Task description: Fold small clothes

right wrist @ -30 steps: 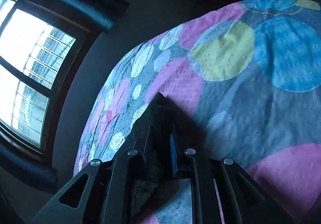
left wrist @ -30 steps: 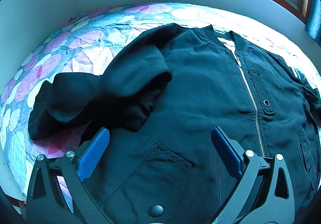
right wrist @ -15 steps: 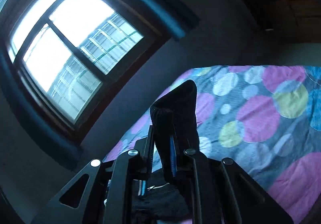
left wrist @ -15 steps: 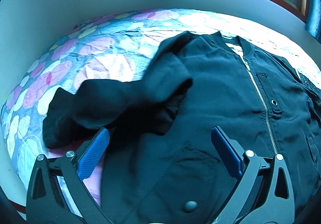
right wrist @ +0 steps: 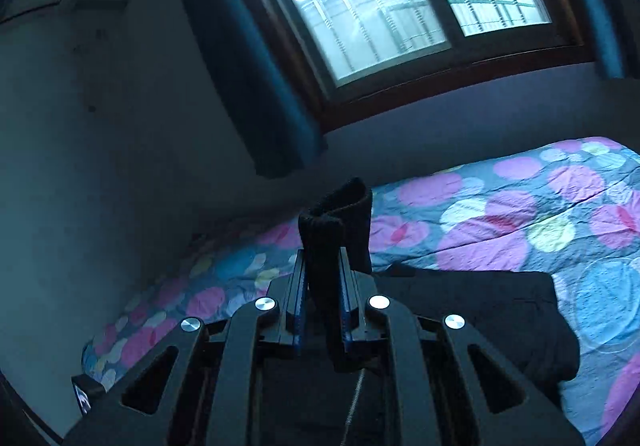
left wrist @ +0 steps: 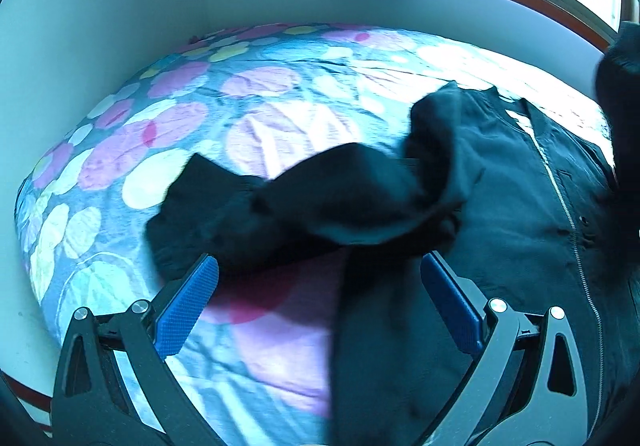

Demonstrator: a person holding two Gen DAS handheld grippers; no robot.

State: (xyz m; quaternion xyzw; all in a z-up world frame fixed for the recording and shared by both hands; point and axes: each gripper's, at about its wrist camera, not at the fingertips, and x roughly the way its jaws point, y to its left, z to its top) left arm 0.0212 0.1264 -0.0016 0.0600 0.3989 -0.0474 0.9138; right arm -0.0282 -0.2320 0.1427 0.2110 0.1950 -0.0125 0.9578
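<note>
Right gripper [right wrist: 323,274] clamps the ribbed sleeve cuff [right wrist: 336,214] above the black jacket [left wrist: 512,206] lying beneath it on the spotted bedspread [left wrist: 200,118], left gripper [left wrist: 320,286] gapes empty, so next the sleeve-fold wants laying across the chest.

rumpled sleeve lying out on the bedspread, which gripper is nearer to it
Left. The left gripper hangs open just above the rumpled sleeve, not touching. The right gripper is lifted over the jacket's other side, shut on the ribbed cuff.

Black jacket [left wrist: 520,214] on dotted bedspread [left wrist: 180,134], left hand-held gripper [left wrist: 320,286] gaping, empty
</note>
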